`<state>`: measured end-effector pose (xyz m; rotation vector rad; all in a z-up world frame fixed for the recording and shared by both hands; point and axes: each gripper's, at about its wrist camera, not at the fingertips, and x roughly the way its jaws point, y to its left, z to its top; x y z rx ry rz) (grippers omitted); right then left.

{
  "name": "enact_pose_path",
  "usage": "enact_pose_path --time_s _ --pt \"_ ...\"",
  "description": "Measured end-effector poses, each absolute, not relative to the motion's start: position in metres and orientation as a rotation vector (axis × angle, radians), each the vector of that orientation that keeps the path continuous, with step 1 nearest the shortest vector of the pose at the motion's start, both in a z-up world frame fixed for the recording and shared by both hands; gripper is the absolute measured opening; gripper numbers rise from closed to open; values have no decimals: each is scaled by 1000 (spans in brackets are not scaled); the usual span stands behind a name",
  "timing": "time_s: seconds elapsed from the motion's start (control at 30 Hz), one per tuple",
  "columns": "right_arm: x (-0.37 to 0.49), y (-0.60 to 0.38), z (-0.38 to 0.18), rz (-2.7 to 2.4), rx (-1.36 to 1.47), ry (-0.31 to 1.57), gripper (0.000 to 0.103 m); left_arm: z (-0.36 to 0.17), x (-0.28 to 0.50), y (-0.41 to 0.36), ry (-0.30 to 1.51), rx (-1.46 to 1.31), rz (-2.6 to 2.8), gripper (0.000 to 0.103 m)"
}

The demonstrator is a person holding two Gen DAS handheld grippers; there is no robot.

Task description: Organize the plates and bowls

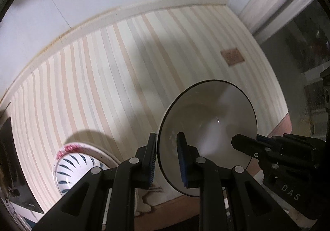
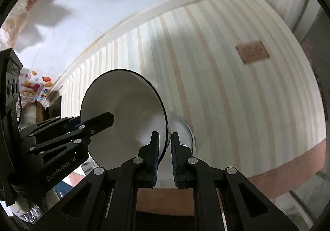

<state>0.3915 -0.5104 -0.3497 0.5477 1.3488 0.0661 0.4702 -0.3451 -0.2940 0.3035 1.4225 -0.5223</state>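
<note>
Early days I reckon; both my left hand-held gripper (image 1: 167, 161) and right hand-held gripper (image 2: 165, 158) pinch the black-rimmed white ceramic bowl's (image 1: 208, 128) rim, held tilted above the striped desk (image 1: 103, 78); the blue-patterned white bowl (image 1: 72, 171) waits alongside.

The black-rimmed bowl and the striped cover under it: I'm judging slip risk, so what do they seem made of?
The black-rimmed bowl, pinched at its rim by both the left gripper and the right gripper, looks like glazed ceramic: glossy white, with a small highlight inside. Melamine can't be ruled out. The striped cover looks like matte woven cloth with a sewn label, no sheen.
</note>
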Motion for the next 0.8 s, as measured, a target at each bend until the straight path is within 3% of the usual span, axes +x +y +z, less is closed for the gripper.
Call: enact_pose_path --time_s 0.8 --pt "379 -505 -397 40 549 1459 16 -338 437 -348 1470 458 -484 18"
